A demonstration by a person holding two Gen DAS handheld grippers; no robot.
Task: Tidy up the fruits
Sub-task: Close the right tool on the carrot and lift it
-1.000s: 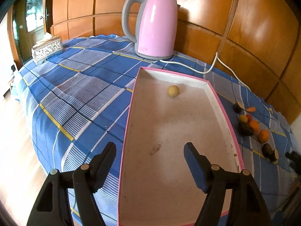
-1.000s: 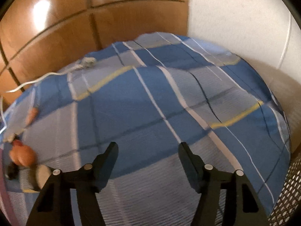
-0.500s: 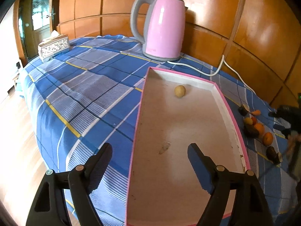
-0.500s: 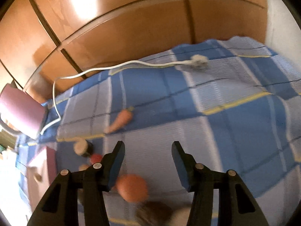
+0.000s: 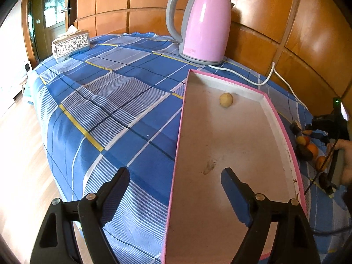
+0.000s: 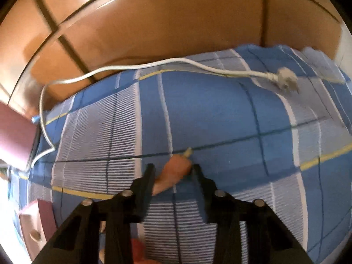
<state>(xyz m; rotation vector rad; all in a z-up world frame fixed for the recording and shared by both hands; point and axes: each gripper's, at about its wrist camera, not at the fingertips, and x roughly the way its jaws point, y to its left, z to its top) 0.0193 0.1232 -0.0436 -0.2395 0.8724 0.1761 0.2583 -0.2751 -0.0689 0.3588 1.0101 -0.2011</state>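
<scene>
In the right wrist view, a small orange carrot (image 6: 173,173) lies on the blue checked cloth between the fingers of my right gripper (image 6: 172,169). Its jaws are closing, and the pads touch the carrot's sides. My left gripper (image 5: 176,189) is open and holds nothing; it straddles the near left rim of the pink-edged tray (image 5: 179,132). One round yellowish fruit (image 5: 226,100) rests at the tray's far end. Right of the tray lies a cluster of oranges and dark fruits (image 5: 308,150); the right gripper (image 5: 319,129) shows above it.
A pink kettle (image 5: 204,24) stands behind the tray, its white cord (image 6: 154,62) and plug (image 6: 286,79) trailing across the cloth by the wooden wall. A tissue box (image 5: 70,45) sits far left. A hand (image 5: 345,154) holds the right gripper. The table edge drops off left.
My right gripper swept left across the cloth to the carrot and narrowed around it. It came into the left wrist view at the right. The left gripper widened a little.
</scene>
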